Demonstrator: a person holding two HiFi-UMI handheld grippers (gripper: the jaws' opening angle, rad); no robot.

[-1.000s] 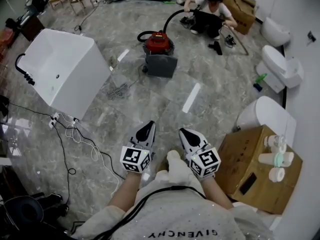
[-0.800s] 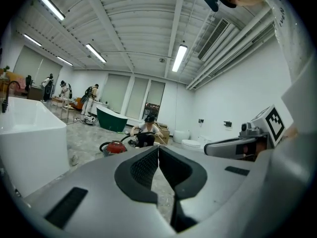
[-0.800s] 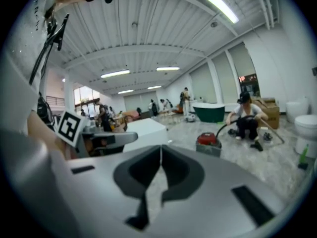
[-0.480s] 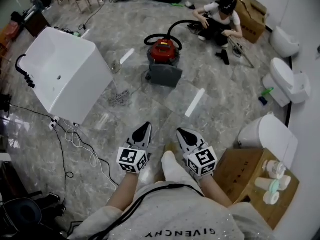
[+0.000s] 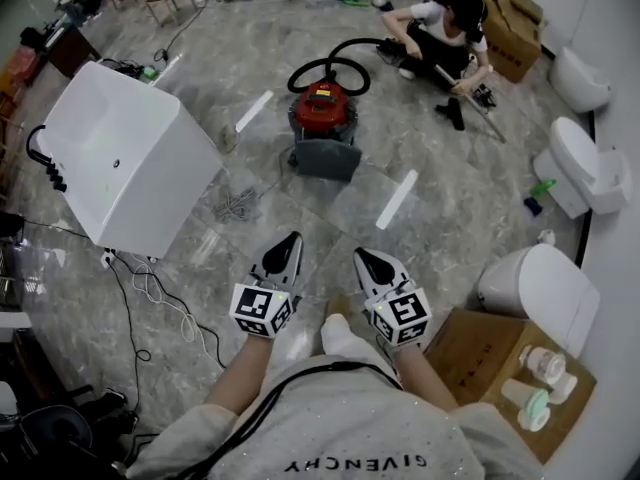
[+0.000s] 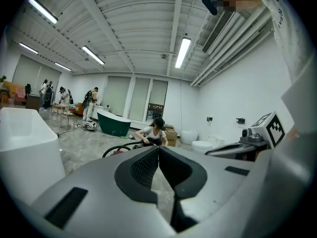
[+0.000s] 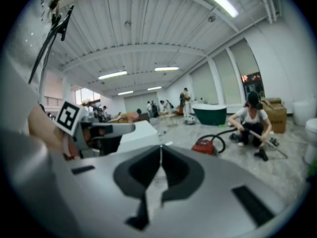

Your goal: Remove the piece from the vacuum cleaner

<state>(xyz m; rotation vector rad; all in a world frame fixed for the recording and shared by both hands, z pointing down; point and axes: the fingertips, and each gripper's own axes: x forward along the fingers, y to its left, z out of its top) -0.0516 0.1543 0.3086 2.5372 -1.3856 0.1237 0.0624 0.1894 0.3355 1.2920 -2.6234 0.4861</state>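
Both grippers are closed and empty. The left gripper (image 5: 290,241) and the right gripper (image 5: 363,258) have their jaws pressed together with nothing between them, as each gripper view shows. They are held low in front of the person, pointing toward 12 o'clock.

The vacuum cleaner (image 5: 322,106) stands on the floor (image 5: 450,168) at 12 o'clock, well apart from both grippers. It is a red canister with a black hose (image 5: 335,53) looping off its top toward 1 o'clock, where a crouching person (image 5: 445,23) handles the far end. A grey block (image 5: 323,156) sits just in front of the canister. I cannot tell what it is.

The canister looks rigid and fairly heavy, and it may roll or slide on the polished stone if tugged. The hose is likely ribbed, soft and springy, so a poor place to pinch. A firmer hold is probably the stiff cuff where the hose meets the red body, with the other gripper steadying the canister.
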